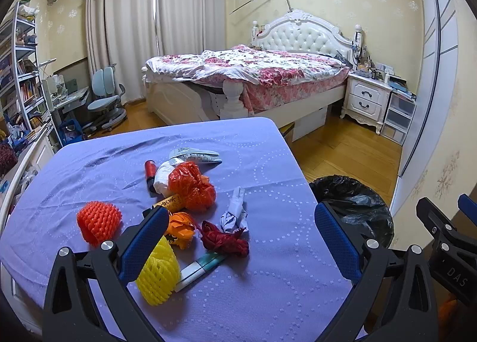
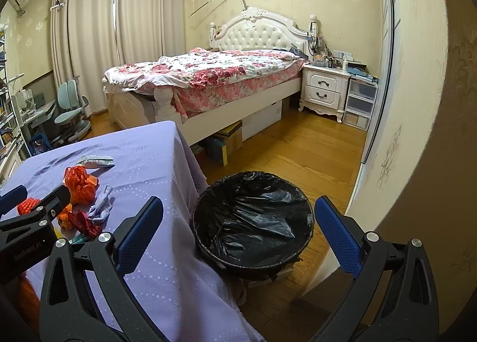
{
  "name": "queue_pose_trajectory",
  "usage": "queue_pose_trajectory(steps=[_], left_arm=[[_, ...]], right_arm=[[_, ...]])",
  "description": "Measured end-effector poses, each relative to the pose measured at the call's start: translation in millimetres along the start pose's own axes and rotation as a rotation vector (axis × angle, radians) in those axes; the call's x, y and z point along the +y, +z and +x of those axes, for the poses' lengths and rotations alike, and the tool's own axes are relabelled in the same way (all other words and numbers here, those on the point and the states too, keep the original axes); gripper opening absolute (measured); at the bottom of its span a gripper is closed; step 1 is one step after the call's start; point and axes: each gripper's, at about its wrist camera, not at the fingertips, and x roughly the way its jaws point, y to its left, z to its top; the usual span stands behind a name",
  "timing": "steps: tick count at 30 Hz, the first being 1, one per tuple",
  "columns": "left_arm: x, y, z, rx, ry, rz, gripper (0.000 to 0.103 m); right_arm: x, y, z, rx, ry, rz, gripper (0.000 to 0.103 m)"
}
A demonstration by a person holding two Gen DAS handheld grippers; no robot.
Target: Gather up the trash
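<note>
With our left claw spread above the counter and our right claw spread over the bin, we judge the red wad beneath light, soft, best pinched mid-bulk.

Purple dotted tablecloth, yellow foam net, black bin liner, floral bedspread

The trash lies clustered on the table, toward its left half. A foam net sits left of the cluster, a crumpled bag behind its middle, a flat wrapper farthest back. The bin stands on the floor just right of the table. The bed stands behind both
</note>
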Motion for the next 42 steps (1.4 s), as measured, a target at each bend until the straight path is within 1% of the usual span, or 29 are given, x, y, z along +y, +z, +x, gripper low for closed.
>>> queue_pose_trajectory(steps=[1, 9, 11, 13, 14, 22, 23, 28, 31, 42], left_arm=[[3, -5, 8, 0.004, -0.003, -0.008, 0.098], [4, -24, 4, 0.008, 0.000, -0.008, 0.098], [5, -11, 11, 0.012, -0.001, -0.010, 0.098], [5, -15, 12, 0.012, 0.000, -0.007, 0.098], [5, -11, 11, 0.015, -0.002, -0.011, 0.098], [11, -27, 9, 0.014, 0.001, -0.013, 0.098], [5, -10, 12, 0.017, -0.002, -0.010, 0.098], [6, -17, 13, 0.017, -0.001, -0.009, 0.098], [5, -10, 13, 0.020, -0.001, -0.010, 0.098], [6, -11, 15, 0.023, -0.001, -0.010, 0.098]], right_arm=[[-1, 0, -1, 0.000, 0.000, 0.000, 0.099], [0, -6, -1, 0.004, -0.002, 0.000, 0.099], [0, -7, 0, 0.005, -0.002, -0.001, 0.099], [0, -7, 1, 0.006, -0.001, 0.000, 0.099], [0, -7, 1, 0.006, -0.001, 0.000, 0.099], [-1, -6, 1, 0.008, -0.001, 0.002, 0.099], [-1, -6, 1, 0.009, 0.000, 0.002, 0.099], [-1, -8, 2, 0.012, 0.000, 0.003, 0.099], [0, -12, 4, 0.016, 0.001, 0.004, 0.099], [1, -18, 7, 0.027, 0.002, 0.006, 0.099]])
